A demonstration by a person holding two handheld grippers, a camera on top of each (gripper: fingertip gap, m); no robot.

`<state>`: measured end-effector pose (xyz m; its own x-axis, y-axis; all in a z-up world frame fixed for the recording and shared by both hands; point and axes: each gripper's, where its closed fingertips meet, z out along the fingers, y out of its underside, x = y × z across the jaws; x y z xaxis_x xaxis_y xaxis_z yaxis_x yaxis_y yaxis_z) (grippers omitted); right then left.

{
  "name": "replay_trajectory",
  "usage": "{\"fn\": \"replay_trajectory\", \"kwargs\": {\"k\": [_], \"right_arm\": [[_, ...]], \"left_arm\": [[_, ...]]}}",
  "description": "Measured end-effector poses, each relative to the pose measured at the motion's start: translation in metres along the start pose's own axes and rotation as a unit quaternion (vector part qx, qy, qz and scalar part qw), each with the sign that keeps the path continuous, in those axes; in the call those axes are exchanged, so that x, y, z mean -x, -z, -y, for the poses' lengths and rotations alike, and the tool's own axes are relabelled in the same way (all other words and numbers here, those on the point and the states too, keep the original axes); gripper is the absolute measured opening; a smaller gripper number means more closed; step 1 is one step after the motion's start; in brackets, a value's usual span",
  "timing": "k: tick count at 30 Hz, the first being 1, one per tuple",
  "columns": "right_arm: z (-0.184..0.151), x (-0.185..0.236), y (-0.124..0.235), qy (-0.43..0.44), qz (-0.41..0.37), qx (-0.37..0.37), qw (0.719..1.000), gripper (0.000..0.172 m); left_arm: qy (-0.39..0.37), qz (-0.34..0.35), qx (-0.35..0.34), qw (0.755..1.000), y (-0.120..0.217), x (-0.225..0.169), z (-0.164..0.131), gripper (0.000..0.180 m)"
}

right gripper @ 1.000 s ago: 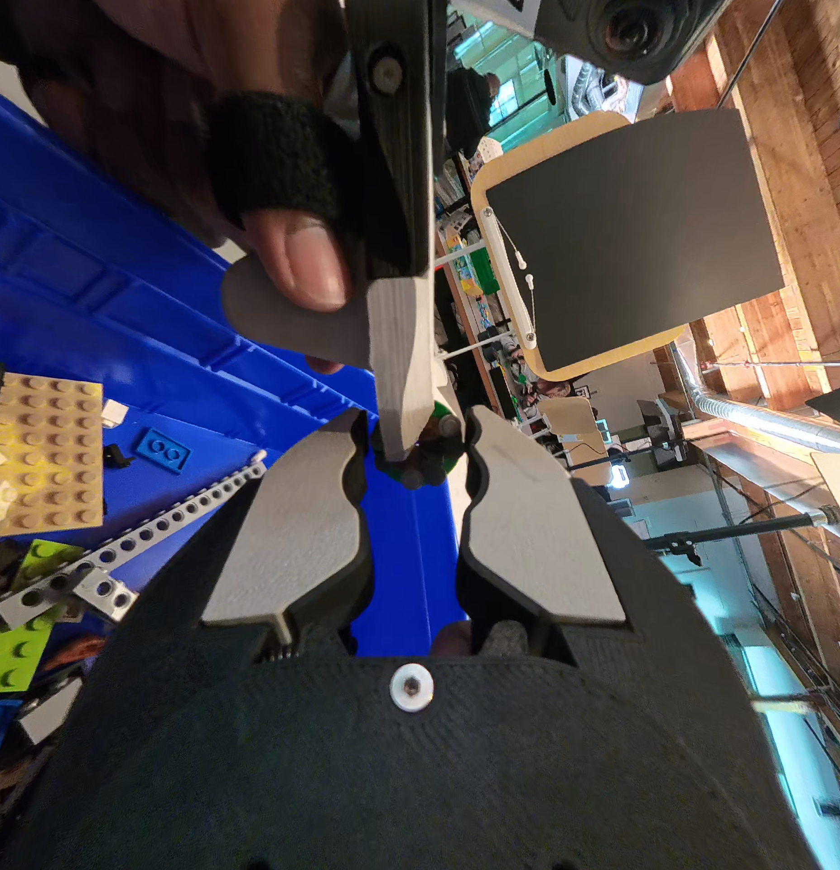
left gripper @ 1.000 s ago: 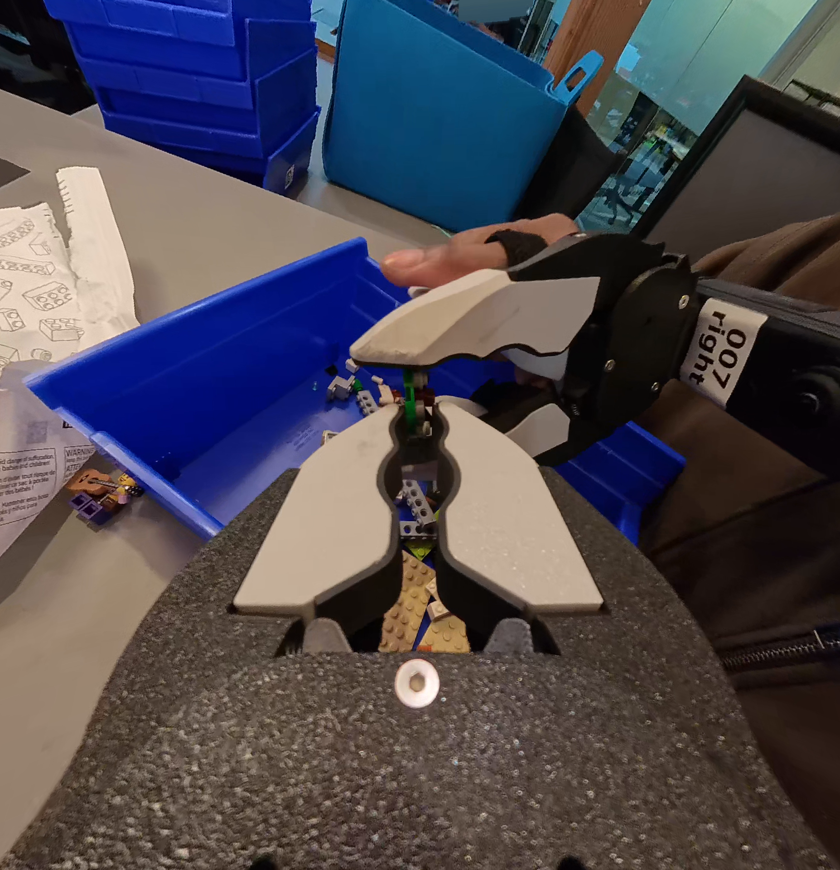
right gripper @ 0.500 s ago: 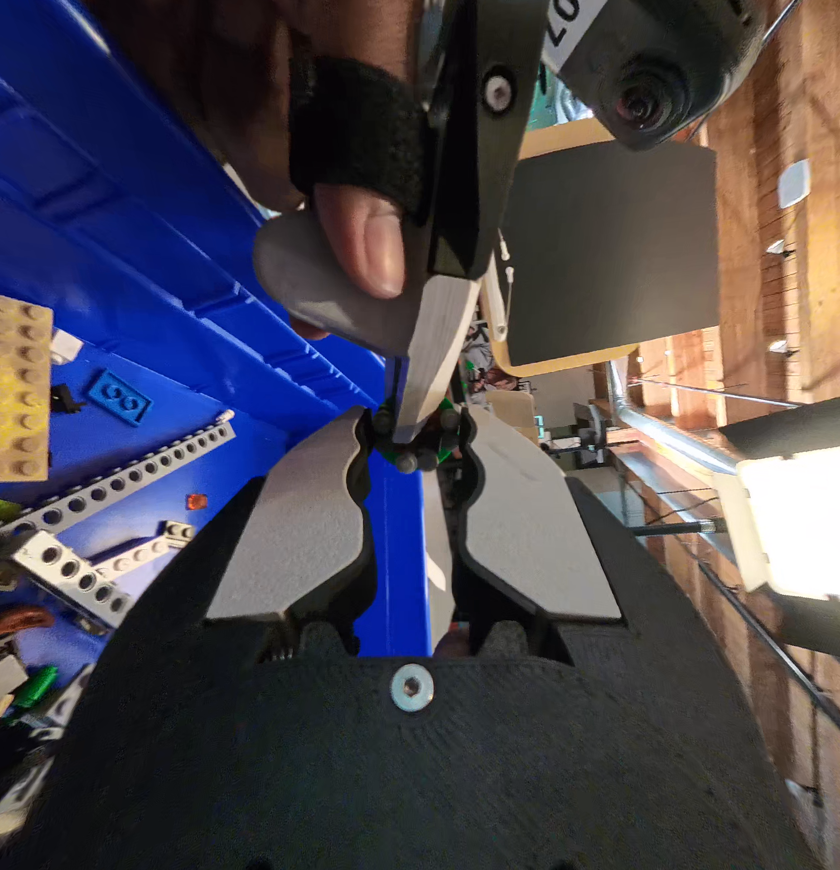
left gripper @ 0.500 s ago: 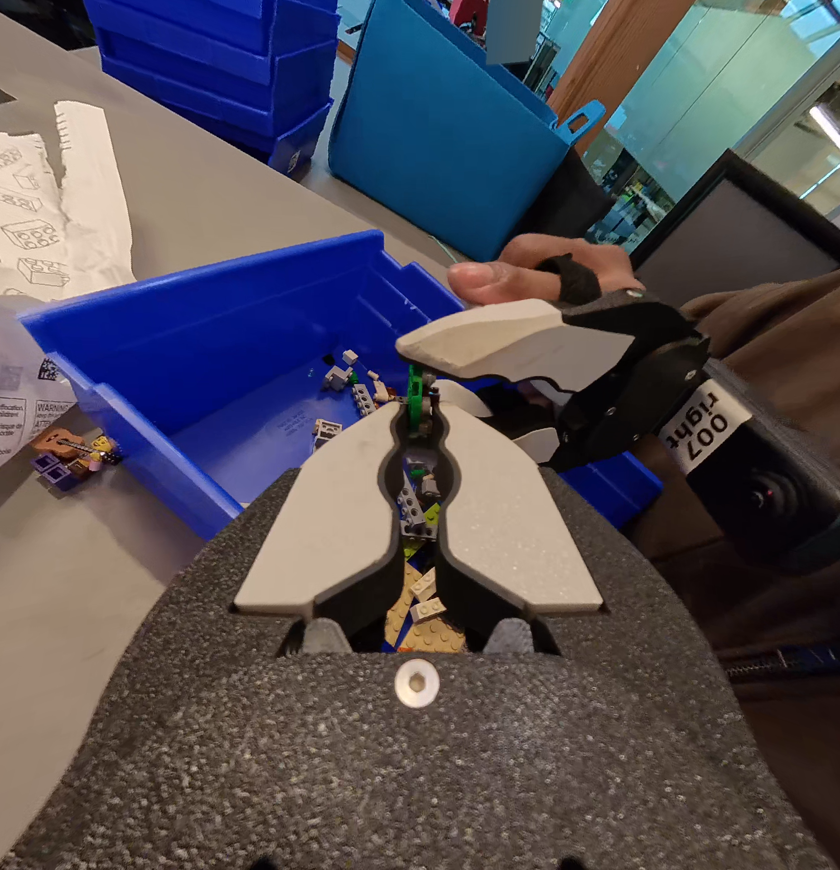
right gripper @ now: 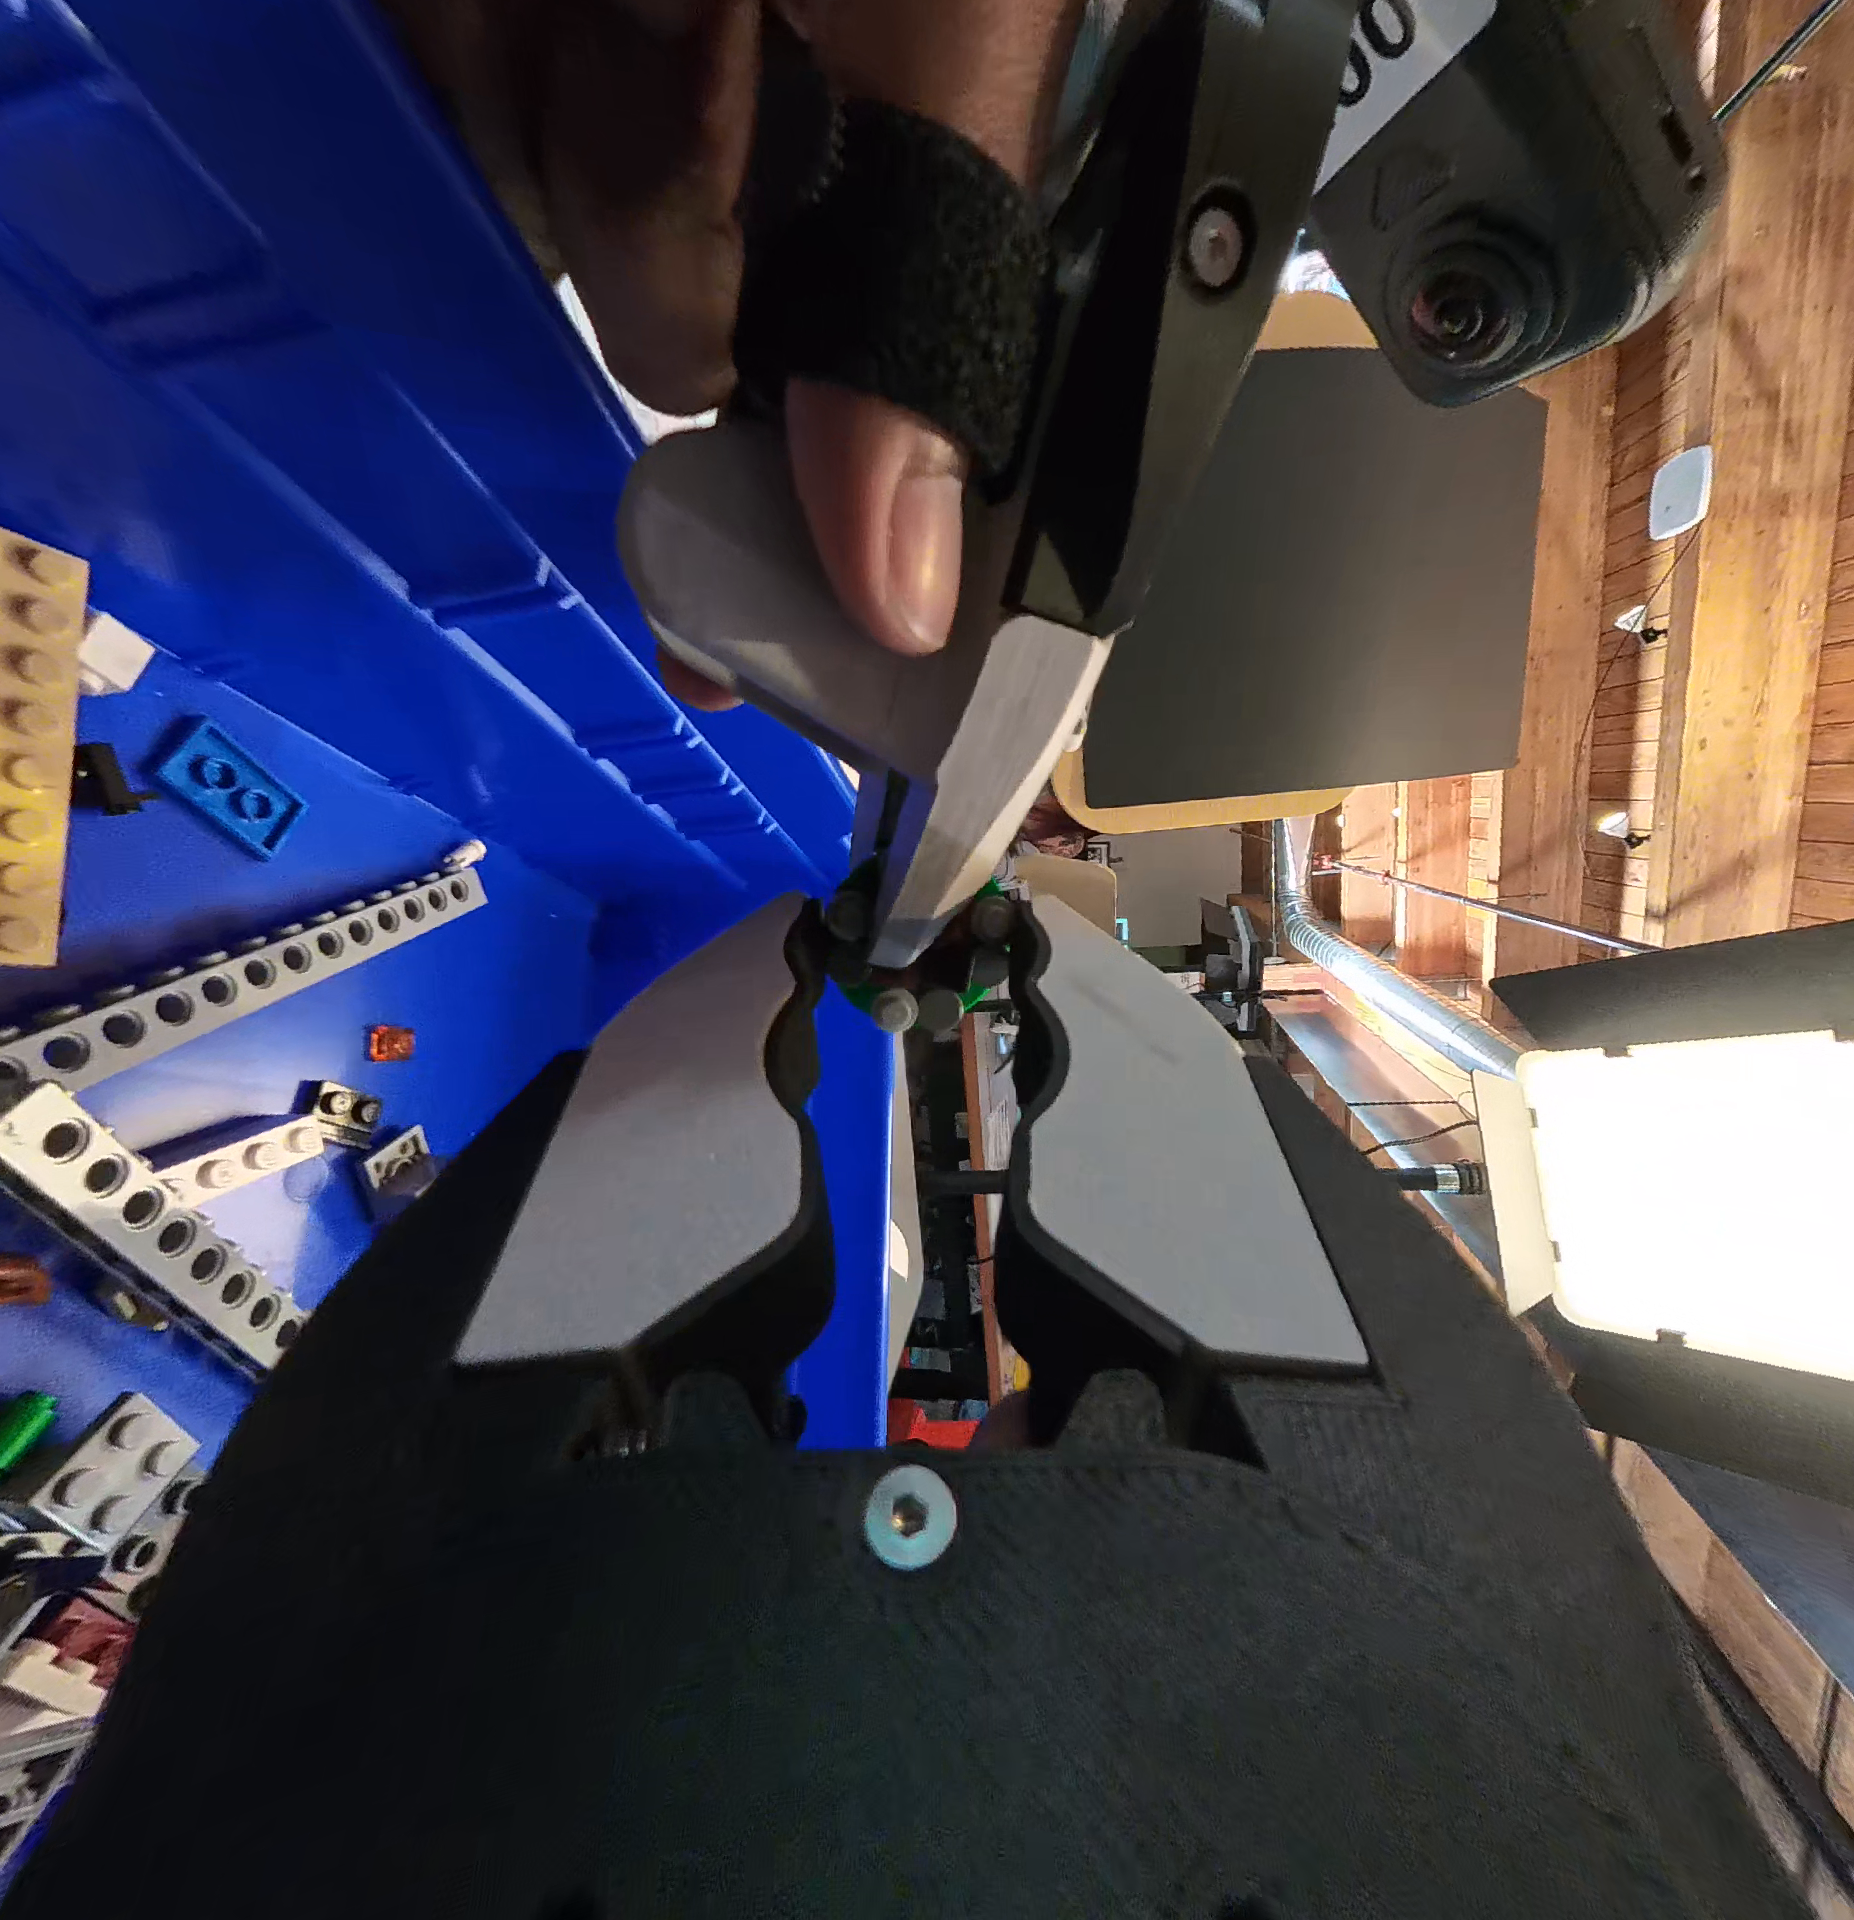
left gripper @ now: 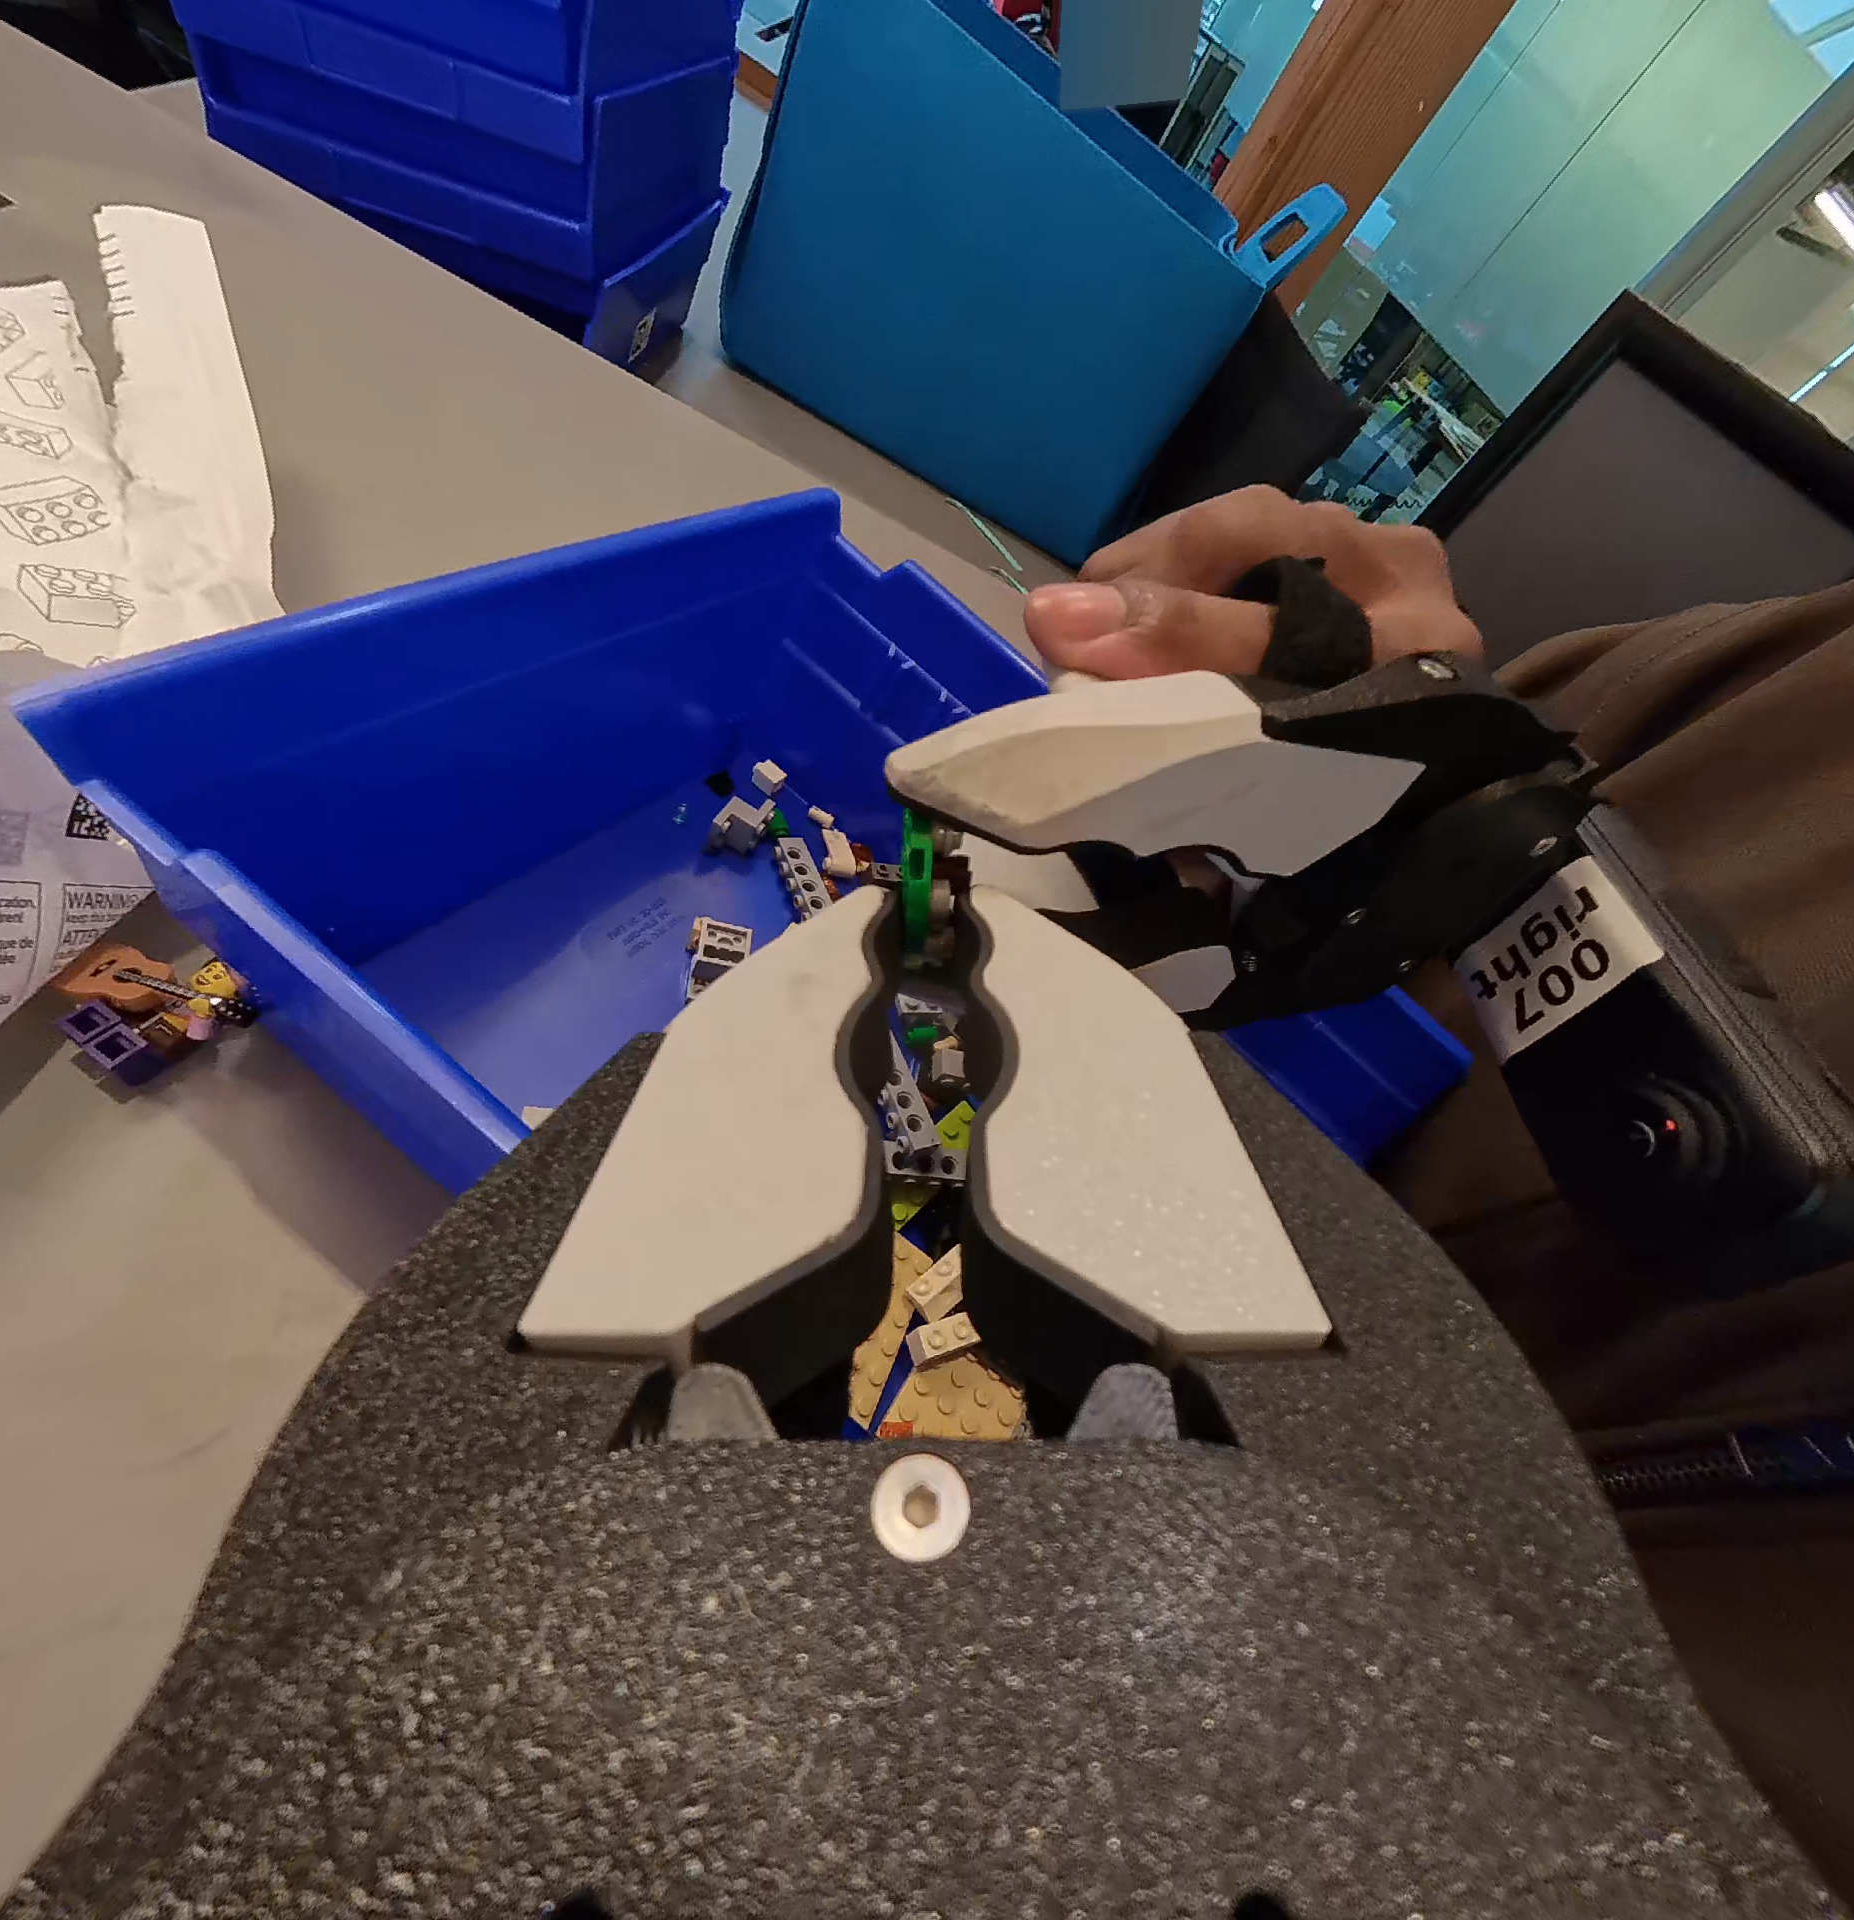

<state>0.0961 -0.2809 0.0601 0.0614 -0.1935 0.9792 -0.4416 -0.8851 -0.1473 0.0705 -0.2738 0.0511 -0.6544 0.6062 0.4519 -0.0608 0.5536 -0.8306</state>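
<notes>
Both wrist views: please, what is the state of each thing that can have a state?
Left gripper: shut on the small green brick assembly.
Right gripper: fingers closed on the same assembly, across the left fingers.
Blue bin: open, loose bricks inside.
Paper bag: torn open, flat on table.

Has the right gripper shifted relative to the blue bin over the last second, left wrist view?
Cannot tell. The right gripper sits no differently against the blue bin; the whole view shifted together.

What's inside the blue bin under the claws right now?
Loose toy bricks lie in the blue bin: grey perforated beams, a tan studded plate, a small blue plate. The claw bodies cover the near part of the bin floor.
</notes>
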Motion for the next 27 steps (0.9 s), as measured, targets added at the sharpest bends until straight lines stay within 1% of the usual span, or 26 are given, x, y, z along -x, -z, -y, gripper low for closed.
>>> {"fn": "replay_trajectory", "kwargs": {"k": [6,12,14,16,18,21,22,23,24,27], "right_arm": [[-0.001,-0.002,0.001,0.026,-0.013,0.010,1.000,0.034],[0.002,-0.008,0.004,0.056,-0.041,0.008,0.998,0.033],[0.003,-0.008,0.003,0.042,-0.037,0.000,0.998,0.033],[0.004,-0.008,0.003,0.023,-0.034,-0.010,0.999,0.033],[0.005,-0.009,0.003,0.024,-0.043,-0.018,0.999,0.035],[0.000,-0.004,-0.003,0.022,-0.031,0.001,0.999,0.049],[-0.002,0.000,-0.004,0.020,-0.019,0.007,1.000,0.049],[-0.002,0.002,-0.004,0.023,-0.014,0.007,1.000,0.040],[-0.002,0.000,-0.004,0.027,-0.021,0.006,0.999,0.036],[-0.003,-0.001,-0.005,0.033,-0.025,0.017,0.999,0.035]], "left_arm": [[0.008,-0.010,-0.007,1.000,0.000,-0.001,0.001,0.009],[0.045,-0.052,-0.035,0.997,0.003,-0.005,0.007,0.008],[0.029,-0.046,-0.030,0.998,0.004,-0.006,0.006,0.009],[0.000,-0.025,-0.019,0.999,0.004,-0.006,0.006,0.009],[-0.032,-0.011,0.002,0.999,0.004,-0.010,0.003,0.009],[-0.073,0.005,0.038,0.997,-0.002,-0.016,-0.006,0.009],[-0.078,0.010,0.041,0.996,-0.004,-0.016,-0.007,0.008],[-0.078,0.014,0.043,0.996,-0.003,-0.015,-0.007,0.008],[-0.071,0.009,0.038,0.997,-0.003,-0.015,-0.006,0.008],[-0.032,-0.008,0.026,0.999,-0.002,-0.014,-0.005,0.009]]}}
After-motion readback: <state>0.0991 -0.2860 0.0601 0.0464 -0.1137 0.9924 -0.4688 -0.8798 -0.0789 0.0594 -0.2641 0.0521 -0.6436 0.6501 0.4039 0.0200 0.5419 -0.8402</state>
